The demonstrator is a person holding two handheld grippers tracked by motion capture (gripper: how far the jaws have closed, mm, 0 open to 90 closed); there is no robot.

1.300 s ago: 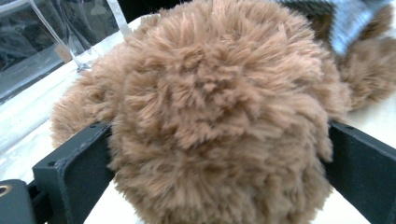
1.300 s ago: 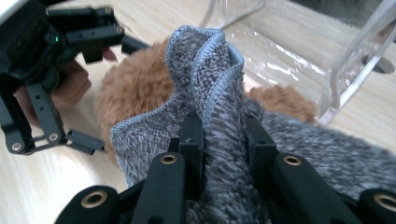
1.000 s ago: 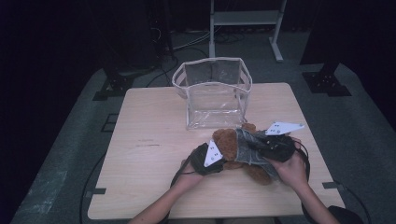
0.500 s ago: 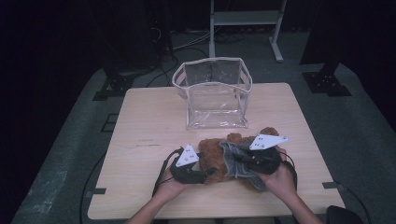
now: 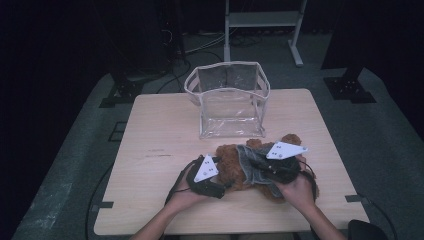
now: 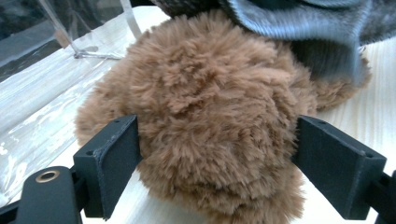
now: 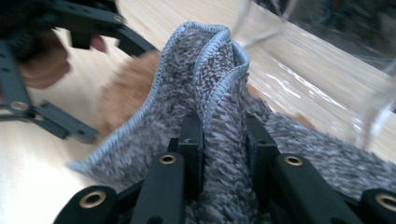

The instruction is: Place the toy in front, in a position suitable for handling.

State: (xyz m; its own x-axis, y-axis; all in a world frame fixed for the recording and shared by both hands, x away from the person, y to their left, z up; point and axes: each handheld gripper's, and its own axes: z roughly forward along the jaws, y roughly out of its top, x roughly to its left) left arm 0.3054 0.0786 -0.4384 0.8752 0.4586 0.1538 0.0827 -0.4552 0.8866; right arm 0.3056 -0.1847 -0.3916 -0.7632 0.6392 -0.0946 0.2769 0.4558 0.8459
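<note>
A brown plush bear (image 5: 231, 161) lies on the table (image 5: 160, 130), partly wrapped in a grey knitted cloth (image 5: 248, 159). My left gripper (image 5: 223, 184) comes at it from the left. In the left gripper view its jaws (image 6: 217, 154) have just been opening and now stand apart on either side of a round furry part of the bear (image 6: 210, 93), at the fur's edges. My right gripper (image 5: 257, 165) lies over the bear. In the right gripper view it (image 7: 224, 135) is shut on a raised fold of the grey cloth (image 7: 205, 60).
A clear plastic bag (image 5: 227, 100) with a white rim stands open just behind the bear, at the table's middle back. Bare tabletop lies to the left. A metal stand (image 5: 262, 20) and cables are on the dark floor beyond.
Both hands shifted left and a little toward the front edge, the bear with them. The left gripper drew back to the left of the bear.
</note>
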